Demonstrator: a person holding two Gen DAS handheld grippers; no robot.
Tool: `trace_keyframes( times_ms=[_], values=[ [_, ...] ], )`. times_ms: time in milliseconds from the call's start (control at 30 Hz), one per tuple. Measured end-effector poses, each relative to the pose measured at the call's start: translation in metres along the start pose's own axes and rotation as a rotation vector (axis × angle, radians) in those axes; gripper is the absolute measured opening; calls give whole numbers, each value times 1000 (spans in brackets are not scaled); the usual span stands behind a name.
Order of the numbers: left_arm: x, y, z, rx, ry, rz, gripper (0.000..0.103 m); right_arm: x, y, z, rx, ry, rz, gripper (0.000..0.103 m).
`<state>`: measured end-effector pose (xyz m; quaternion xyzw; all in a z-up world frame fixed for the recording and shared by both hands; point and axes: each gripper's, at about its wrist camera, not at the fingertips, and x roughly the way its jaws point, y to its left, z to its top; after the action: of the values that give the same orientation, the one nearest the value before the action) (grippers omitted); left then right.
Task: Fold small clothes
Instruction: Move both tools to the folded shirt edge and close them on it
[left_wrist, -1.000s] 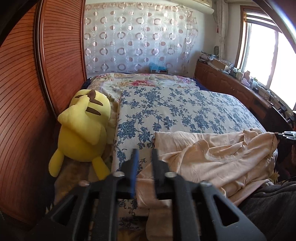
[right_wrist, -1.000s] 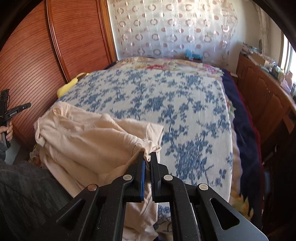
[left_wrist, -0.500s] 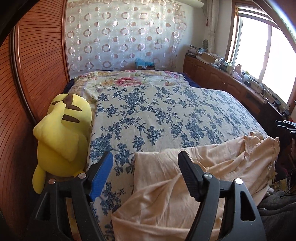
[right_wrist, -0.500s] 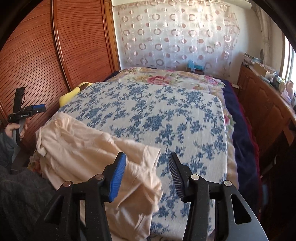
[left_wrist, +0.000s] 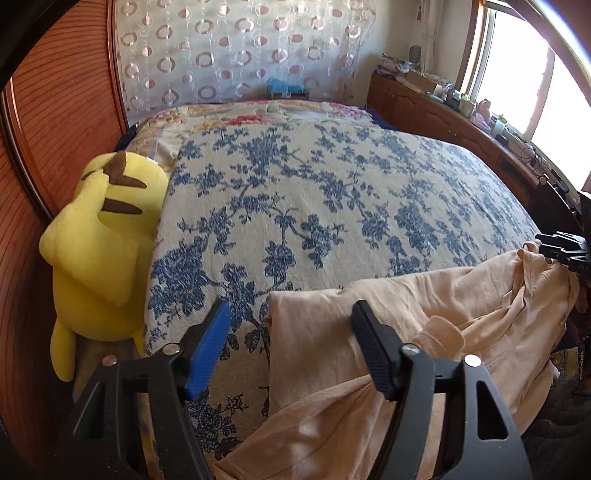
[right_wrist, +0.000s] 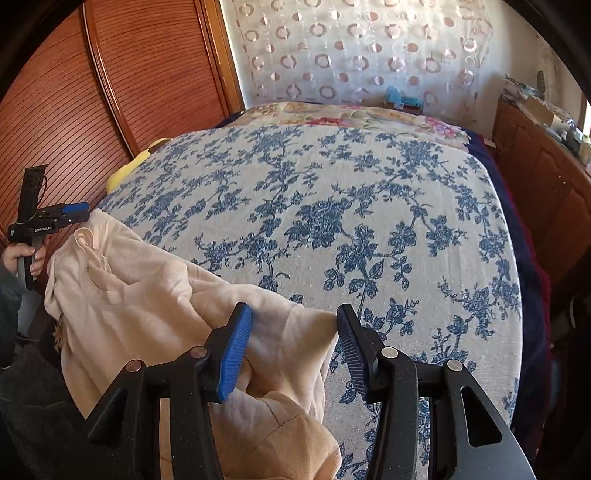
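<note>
- Left wrist view only: yellow plush toy wedged between the bed edge and the wooden wardrobe; bright window and cluttered sideboard along the right.
- Right wrist view only: a hand gripping the left gripper's handle at the far left; just a sliver of the plush shows past the bed edge.
- Both views: peach garment lies rumpled along the near edge of the bed, on the blue floral bedspread, part of it spilling over the edge.
- Garment long axis runs left-right along the bed's near edge, between the two grippers. Which end is the neck: cannot tell for sure.
- Left gripper: jaws spread, after opening then closing back slightly; garment's left corner sits below and between them, pads not pressing it.
- Right gripper: jaws spread, recently opened from shut; garment's right end lies under the gap, free of the pads.
</note>
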<state>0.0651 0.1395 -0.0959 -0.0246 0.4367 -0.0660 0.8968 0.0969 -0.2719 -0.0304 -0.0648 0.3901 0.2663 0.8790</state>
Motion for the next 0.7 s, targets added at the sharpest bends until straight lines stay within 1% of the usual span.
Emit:
trace_keyframes(
  times_ms=[33, 133, 300, 500, 633, 700],
  values=[
    [2, 0, -1, -3, 7, -9, 61, 2, 0, 0, 3, 3, 1, 51],
    [5, -1, -4, -12, 16, -39, 54, 8, -2, -2, 17, 12, 12, 51],
    [11, -4, -4, 1, 36, -43, 52, 18, -2, -5, 15, 43, 26, 52],
    [14, -7, -5, 11, 42, -45, 50, 22, 0, -3, 10, 47, 24, 56],
    [15, -7, -3, 11, 40, -46, 49, 24, 2, -2, 2, 49, 12, 56],
    [16, -7, -3, 13, 39, -43, 48, 25, 0, -1, 11, 48, -8, 56]
  ],
)
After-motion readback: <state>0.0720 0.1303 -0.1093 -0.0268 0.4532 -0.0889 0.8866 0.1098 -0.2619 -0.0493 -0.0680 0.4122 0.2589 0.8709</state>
